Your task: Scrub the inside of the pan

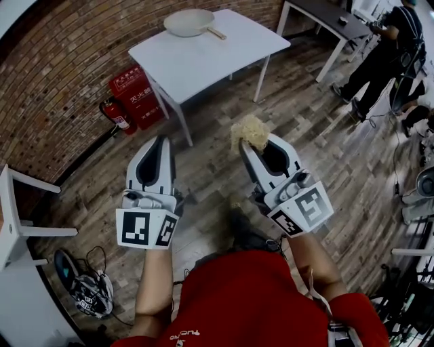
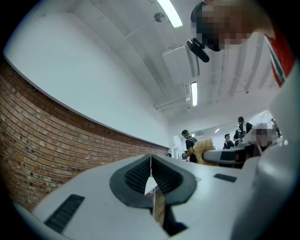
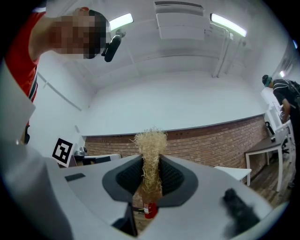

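Observation:
A pale, cream-coloured pan with a wooden handle rests on the white table at the far side of the room, well away from both grippers. My right gripper is shut on a tuft of straw-coloured scrubbing fibre, which sticks up between the jaws. My left gripper is held level beside it, jaws pressed together with nothing in them. Both grippers hang over the wooden floor, pointing toward the table.
A brick wall runs along the left, with red fire extinguishers beneath the table's corner. A second dark table and a person in black stand at the far right. A helmet and cables lie on the floor near left.

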`<state>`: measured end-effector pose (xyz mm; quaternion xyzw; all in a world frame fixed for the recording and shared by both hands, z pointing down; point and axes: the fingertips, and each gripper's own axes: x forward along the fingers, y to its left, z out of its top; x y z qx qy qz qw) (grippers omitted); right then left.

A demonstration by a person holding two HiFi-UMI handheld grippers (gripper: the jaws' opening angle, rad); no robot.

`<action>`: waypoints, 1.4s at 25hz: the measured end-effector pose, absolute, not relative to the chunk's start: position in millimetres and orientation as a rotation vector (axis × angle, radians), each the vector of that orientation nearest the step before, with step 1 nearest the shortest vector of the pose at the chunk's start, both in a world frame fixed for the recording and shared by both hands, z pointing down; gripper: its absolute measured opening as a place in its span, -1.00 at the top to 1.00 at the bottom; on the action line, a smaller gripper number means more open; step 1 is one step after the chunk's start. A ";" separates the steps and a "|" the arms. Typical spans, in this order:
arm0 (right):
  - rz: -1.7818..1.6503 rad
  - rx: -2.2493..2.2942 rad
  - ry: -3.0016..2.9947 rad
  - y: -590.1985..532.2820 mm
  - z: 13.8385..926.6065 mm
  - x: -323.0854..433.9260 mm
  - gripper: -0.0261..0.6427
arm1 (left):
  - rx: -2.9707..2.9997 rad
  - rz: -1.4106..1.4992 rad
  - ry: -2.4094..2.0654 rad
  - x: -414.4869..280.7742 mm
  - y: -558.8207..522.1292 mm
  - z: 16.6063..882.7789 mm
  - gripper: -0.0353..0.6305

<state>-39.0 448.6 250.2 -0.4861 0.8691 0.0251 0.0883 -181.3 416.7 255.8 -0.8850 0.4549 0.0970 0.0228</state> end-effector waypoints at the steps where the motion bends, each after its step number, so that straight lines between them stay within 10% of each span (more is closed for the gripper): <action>1: 0.076 -1.444 2.587 437.2 250.2 -35.5 0.66 | -2.734 0.297 1.413 -178.6 406.1 255.4 0.83; 35: 0.099 -1.304 2.657 112.6 255.0 97.8 0.66 | -2.606 0.234 1.565 -64.6 90.2 246.1 0.83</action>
